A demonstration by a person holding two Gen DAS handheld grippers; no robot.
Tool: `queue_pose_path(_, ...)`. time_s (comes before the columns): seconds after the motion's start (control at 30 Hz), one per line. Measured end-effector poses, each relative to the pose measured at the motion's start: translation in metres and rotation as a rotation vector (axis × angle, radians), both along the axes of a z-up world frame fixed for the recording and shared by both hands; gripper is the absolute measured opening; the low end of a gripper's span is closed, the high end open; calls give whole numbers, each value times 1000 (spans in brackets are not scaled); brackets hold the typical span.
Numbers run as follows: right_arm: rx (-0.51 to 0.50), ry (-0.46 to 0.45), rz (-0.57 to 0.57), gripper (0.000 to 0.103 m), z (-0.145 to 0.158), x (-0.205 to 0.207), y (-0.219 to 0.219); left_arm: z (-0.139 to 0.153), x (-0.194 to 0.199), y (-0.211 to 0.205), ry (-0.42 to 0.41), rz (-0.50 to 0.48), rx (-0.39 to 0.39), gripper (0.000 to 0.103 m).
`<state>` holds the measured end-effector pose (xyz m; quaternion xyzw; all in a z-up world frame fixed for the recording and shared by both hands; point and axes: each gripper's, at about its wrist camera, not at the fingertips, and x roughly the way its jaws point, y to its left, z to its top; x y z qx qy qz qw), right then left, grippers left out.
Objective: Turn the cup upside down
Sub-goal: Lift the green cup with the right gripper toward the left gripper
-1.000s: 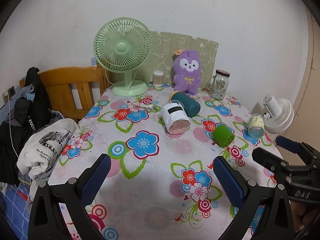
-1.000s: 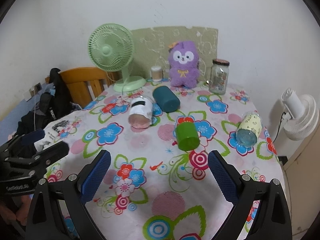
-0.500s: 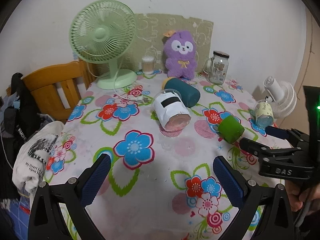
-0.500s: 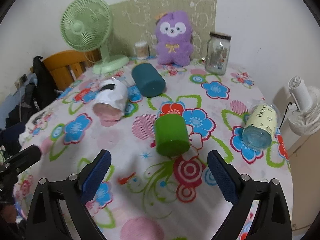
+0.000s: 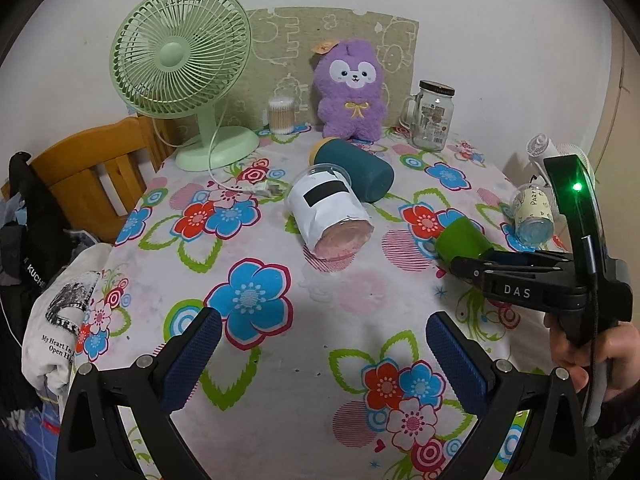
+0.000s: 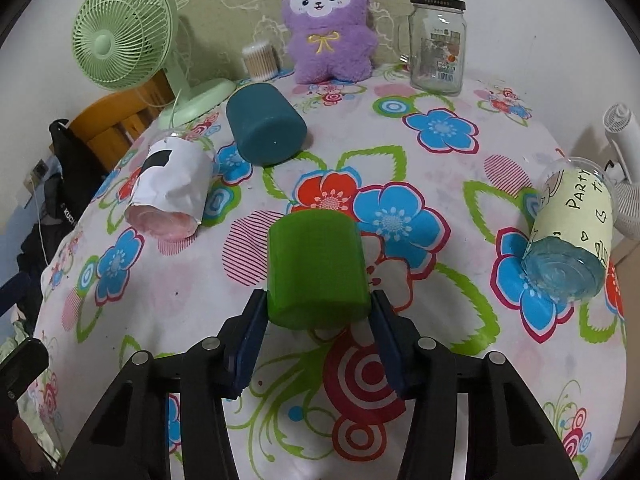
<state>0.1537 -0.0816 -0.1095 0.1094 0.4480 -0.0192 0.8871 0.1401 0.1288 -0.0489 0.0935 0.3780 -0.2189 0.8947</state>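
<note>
Left gripper [image 5: 320, 356]: jaws spread wide, empty, hovering over bare tablecloth [image 5: 360, 296] near the front edge; as wide as a second ago.
White-wrapped cup [image 6: 170, 192]: lying on its side, left of centre, untouched.
Teal cup [image 6: 266, 126]: lying on its side behind it, untouched.
Green cup [image 6: 318, 268]: centre of table, on its side; long axis runs away from the right wrist camera, closed base toward the gripper, mouth facing the far wall.
Right gripper [image 6: 318, 330]: advanced since a second ago, jaws narrowed from wide; pads now flank the cup's base end, apparently touching.
Consequence: judged at grasp stage; lift and turn to mouth-down not yet done.
Clear printed cup [image 6: 570, 246]: on its side, far right, well apart.
</note>
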Motion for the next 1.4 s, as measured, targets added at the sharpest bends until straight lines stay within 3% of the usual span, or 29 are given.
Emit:
queue_pose_path(0.33,-62,-79,74,54,32,-35,31,35,-30,11,-45,-14,-55,103)
queue_pose_path(0.6,-102,-94,137,54,33,-74,75,54,-66,32,-72,3,-88,103)
queue_pose_path(1.0,-133,-20,157,54,16,-117,126,39,-102,61,-35,52,-98,103)
queue_pose_path(1.4,-135,36,170,55,0,-124,145,22,-106,71,12,90,-107,103)
